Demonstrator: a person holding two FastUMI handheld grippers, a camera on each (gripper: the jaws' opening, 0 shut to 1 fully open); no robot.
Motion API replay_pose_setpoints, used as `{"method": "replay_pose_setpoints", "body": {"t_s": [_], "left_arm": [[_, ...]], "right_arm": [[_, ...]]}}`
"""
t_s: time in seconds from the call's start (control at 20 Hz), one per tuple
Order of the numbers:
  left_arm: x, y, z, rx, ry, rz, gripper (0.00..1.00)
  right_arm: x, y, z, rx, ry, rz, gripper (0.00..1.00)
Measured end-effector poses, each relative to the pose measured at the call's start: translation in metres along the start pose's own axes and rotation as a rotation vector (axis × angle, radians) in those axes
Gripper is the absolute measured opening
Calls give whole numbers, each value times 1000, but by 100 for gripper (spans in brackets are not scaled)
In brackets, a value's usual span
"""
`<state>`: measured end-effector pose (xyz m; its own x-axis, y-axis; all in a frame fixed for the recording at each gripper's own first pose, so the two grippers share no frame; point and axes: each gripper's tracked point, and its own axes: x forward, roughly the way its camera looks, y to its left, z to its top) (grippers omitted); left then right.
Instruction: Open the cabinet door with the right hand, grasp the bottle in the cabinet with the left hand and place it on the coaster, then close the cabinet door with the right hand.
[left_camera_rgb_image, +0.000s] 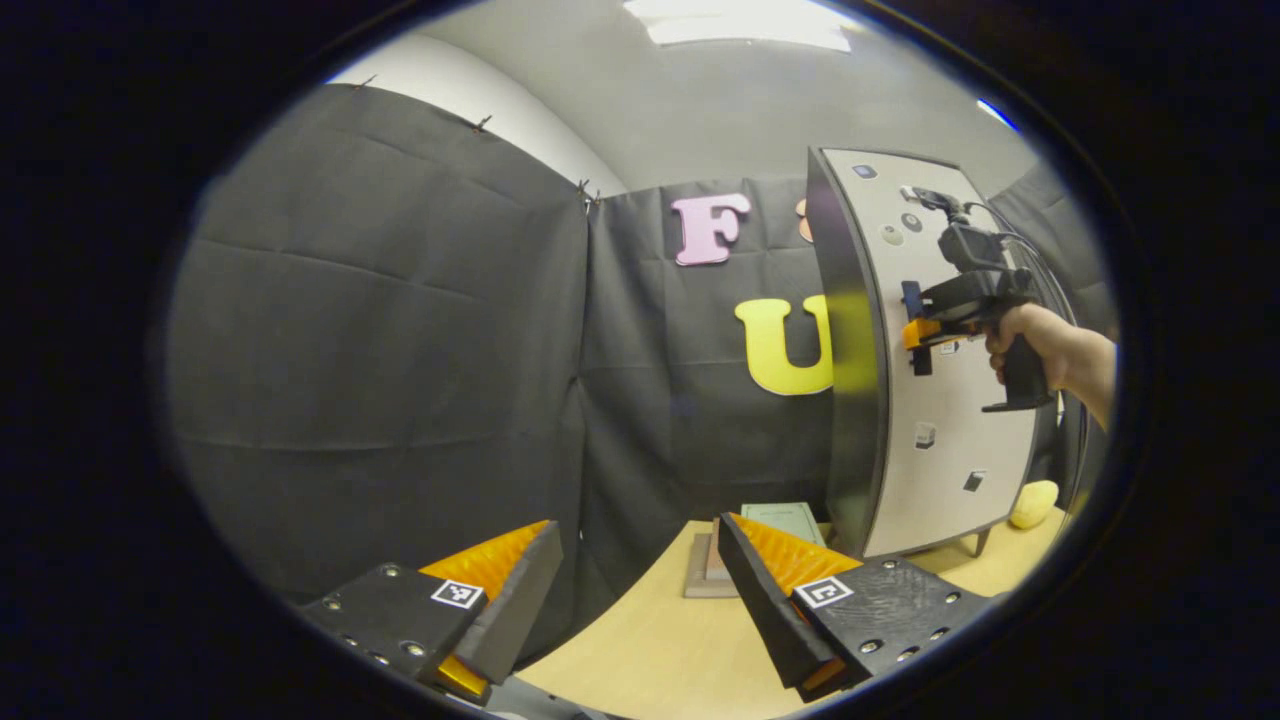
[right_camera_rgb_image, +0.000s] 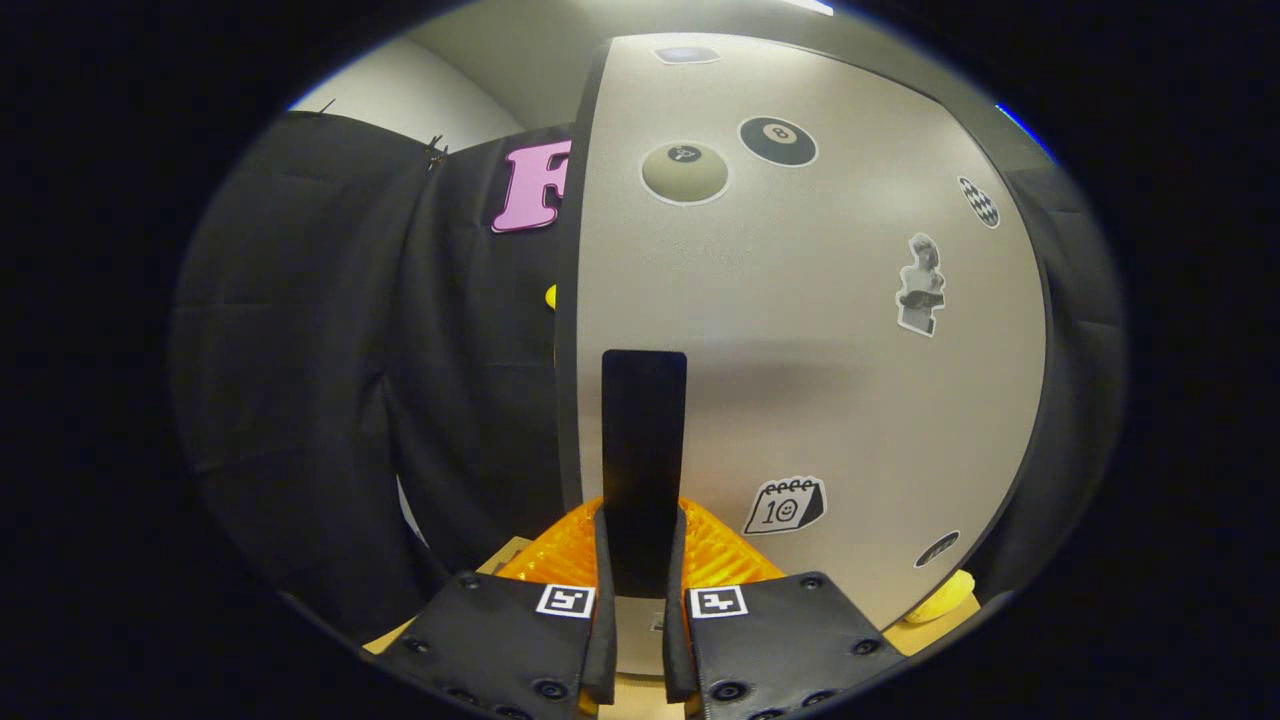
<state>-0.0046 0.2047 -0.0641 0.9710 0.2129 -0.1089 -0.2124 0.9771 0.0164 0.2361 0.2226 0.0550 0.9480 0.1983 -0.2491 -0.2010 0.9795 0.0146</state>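
A tall cabinet stands on the table at the right of the left gripper view, its pale door dotted with stickers. The door looks flush with the dark cabinet body and hides the inside. In the right gripper view, my right gripper is shut on the door's black vertical handle. The left gripper view shows that gripper at the handle, held by a hand. My left gripper hangs open and empty over the table's near edge. A flat square coaster lies left of the cabinet's foot.
A green booklet lies behind the coaster against the cabinet. A yellow rounded object sits on the light wooden table to the right of the cabinet. Black cloth walls close the booth at the left and back.
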Motion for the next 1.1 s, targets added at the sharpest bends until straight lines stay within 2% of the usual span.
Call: {"method": "replay_pose_setpoints", "body": {"t_s": [0.45, 1.1], "left_arm": [[3, -49, 11, -12, -17, -92, 96], [-16, -182, 38, -8, -36, -234, 96]], "right_arm": [[-13, -7, -3, -7, 18, 158, 20], [-24, -23, 0, -40, 11, 399, 20]]}}
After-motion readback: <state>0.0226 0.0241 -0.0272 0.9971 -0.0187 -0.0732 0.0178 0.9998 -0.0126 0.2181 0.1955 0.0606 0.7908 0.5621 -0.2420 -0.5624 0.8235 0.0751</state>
